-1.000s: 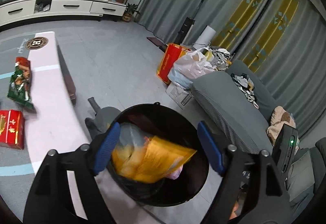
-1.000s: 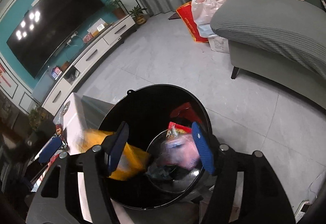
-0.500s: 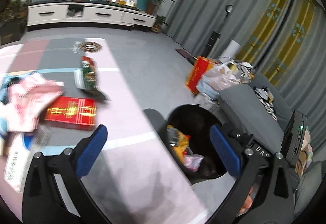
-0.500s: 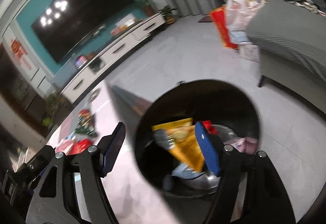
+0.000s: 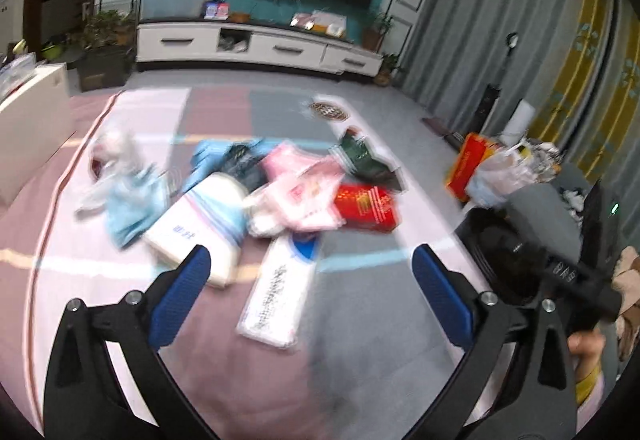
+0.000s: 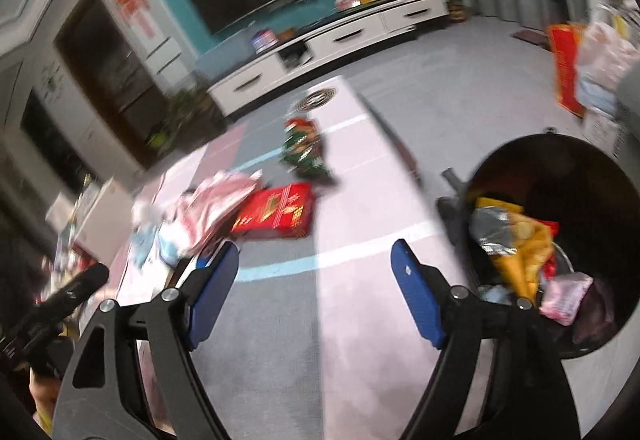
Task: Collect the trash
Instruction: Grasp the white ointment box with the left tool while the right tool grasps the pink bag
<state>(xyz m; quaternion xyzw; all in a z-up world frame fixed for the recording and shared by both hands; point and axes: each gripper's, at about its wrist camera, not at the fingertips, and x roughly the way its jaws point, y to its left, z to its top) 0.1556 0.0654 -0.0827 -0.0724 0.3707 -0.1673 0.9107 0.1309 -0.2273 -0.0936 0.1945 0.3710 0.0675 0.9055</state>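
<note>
Several pieces of trash lie on the pink and grey table point(image 5: 360, 320): a red packet point(image 5: 366, 206), a green bag point(image 5: 362, 156), pink wrappers point(image 5: 300, 188), a white and blue packet point(image 5: 280, 296) and a white pack point(image 5: 200, 228). My left gripper point(image 5: 312, 288) is open and empty above the white and blue packet. My right gripper point(image 6: 316, 292) is open and empty above the table edge, with the black bin point(image 6: 592, 176) to its right. The bin holds a yellow bag point(image 6: 520, 256) and a pink wrapper point(image 6: 564, 298). The red packet point(image 6: 276, 210) lies ahead of it.
A white TV cabinet point(image 5: 256, 44) stands at the far wall. A red bag point(image 5: 468, 164) and plastic bags point(image 5: 508, 168) sit on the floor by the grey sofa point(image 5: 540, 212). A white box point(image 5: 28, 120) stands at the left.
Both grippers have swung left, away from over the bin, toward the table. The trash pile now fills the left view; the bin has slid to the right edge.
</note>
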